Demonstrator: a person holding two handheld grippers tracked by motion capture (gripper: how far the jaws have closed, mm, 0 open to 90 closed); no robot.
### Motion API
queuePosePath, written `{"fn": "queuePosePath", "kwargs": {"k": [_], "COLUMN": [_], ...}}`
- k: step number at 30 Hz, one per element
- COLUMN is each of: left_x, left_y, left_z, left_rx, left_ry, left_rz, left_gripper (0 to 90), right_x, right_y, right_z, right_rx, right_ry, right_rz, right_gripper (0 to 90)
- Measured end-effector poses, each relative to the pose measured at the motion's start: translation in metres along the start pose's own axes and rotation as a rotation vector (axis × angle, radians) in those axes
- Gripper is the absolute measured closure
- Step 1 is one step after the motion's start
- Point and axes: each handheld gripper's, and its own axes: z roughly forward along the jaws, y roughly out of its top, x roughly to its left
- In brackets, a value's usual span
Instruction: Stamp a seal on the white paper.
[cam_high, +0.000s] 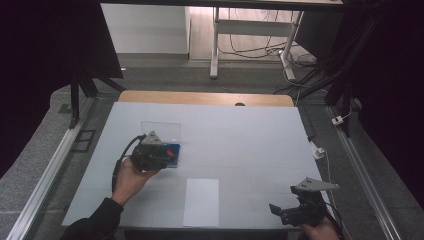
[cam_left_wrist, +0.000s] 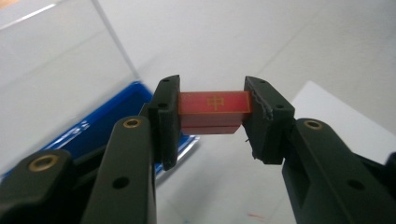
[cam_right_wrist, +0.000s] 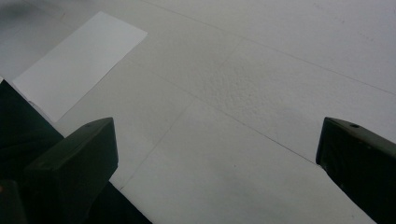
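My left gripper (cam_left_wrist: 212, 116) is shut on a small red block (cam_left_wrist: 214, 111) with a gold mark on its top face; its pads press the block's two ends and hold it above the table. From above, the left gripper (cam_high: 170, 152) sits left of centre, over a blue box (cam_high: 173, 156) whose clear lid (cam_high: 160, 132) stands up behind it. The blue box (cam_left_wrist: 100, 123) lies just below and left of the held block. My right gripper (cam_high: 277, 212) rests near the front right edge, jaws wide apart over bare table (cam_right_wrist: 233, 93) with nothing between them.
A white sheet of paper (cam_high: 201, 202) lies flat at the front middle of the pale table mat (cam_high: 240, 135); its corner (cam_right_wrist: 79, 60) appears left of the right gripper. A wooden table edge (cam_high: 205, 98) runs along the back. Dark frames and cables stand around the table.
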Motion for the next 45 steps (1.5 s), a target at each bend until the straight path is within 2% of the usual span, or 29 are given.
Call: {"fn": "queuePosePath", "kwargs": {"k": [8, 14, 31, 45], "left_x": [-0.023, -0.037, -0.071, -0.094], "left_y": [0.002, 0.002, -0.001, -0.006], "left_z": [0.003, 0.004, 0.014, 0.032], "left_rx": [0.008, 0.011, 0.032, 0.081], "left_ry": [-0.051, -0.082, -0.142, -0.174], "left_rz": [0.049, 0.067, 0.117, 0.178], "left_gripper": [58.0, 58.0, 58.1, 58.1], "right_x": [0.0, 0.0, 0.001, 0.002], "right_y": [0.0, 0.0, 0.0, 0.0], "right_z": [0.0, 0.0, 0.001, 0.001], "right_rx": [-0.001, 0.0, 0.006, 0.013], "right_ry": [0.0, 0.0, -0.001, -0.005], "right_rz": [-0.001, -0.002, -0.011, -0.021], "right_gripper": [0.0, 0.0, 0.0, 0.0]}}
